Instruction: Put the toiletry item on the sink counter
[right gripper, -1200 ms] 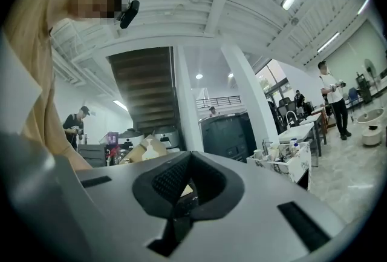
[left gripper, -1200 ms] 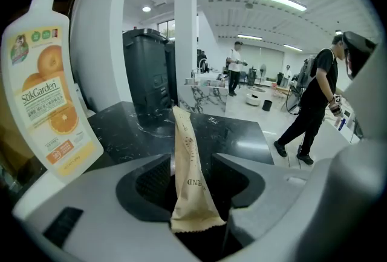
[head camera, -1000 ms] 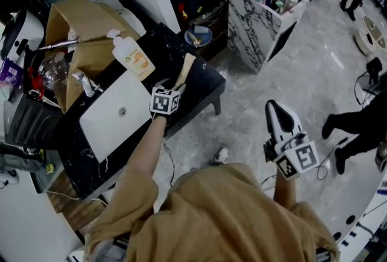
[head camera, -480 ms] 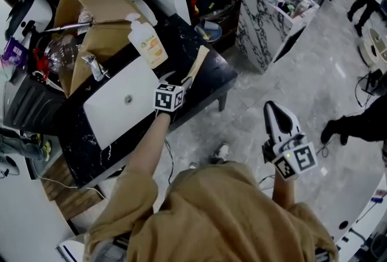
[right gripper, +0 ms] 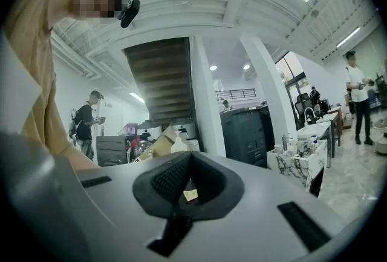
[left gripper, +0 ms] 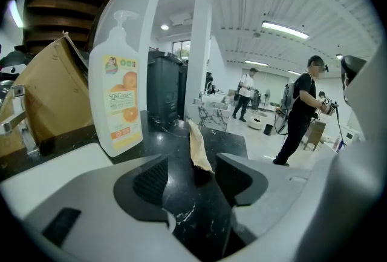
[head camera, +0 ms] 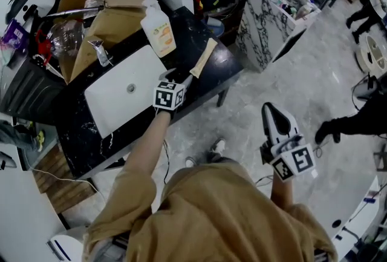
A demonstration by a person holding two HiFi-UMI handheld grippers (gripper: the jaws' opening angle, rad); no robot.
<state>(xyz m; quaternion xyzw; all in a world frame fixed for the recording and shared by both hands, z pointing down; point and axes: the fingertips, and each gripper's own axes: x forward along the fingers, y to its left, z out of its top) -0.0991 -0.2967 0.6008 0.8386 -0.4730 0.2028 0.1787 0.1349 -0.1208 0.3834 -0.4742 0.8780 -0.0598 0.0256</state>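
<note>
A white pump bottle (head camera: pixel 158 31) with an orange label stands on the black marble counter (head camera: pixel 84 140), behind the white sink basin (head camera: pixel 121 97). A flat tan packet (head camera: pixel 202 58) lies on the counter to the bottle's right. My left gripper (head camera: pixel 180 79) hovers over the counter's front edge, just short of the packet. In the left gripper view it (left gripper: pixel 193 165) is open, with the packet (left gripper: pixel 198 146) lying just beyond the jaws and the bottle (left gripper: pixel 118 103) upright at the left. My right gripper (head camera: pixel 273 112) is held over the floor, away from the counter, shut and empty (right gripper: pixel 188 182).
An open cardboard box (head camera: pixel 106 6) and a chrome faucet (head camera: pixel 100 52) crowd the counter's back. A marble-pattern cabinet (head camera: pixel 272 13) with several bottles stands to the right. A dark bin (left gripper: pixel 163 88) is behind the counter. People (left gripper: pixel 302 109) stand on the tiled floor beyond.
My left gripper has drawn back a little from the tan packet, which stays on the counter. The head view has shifted. The right gripper has barely moved.
</note>
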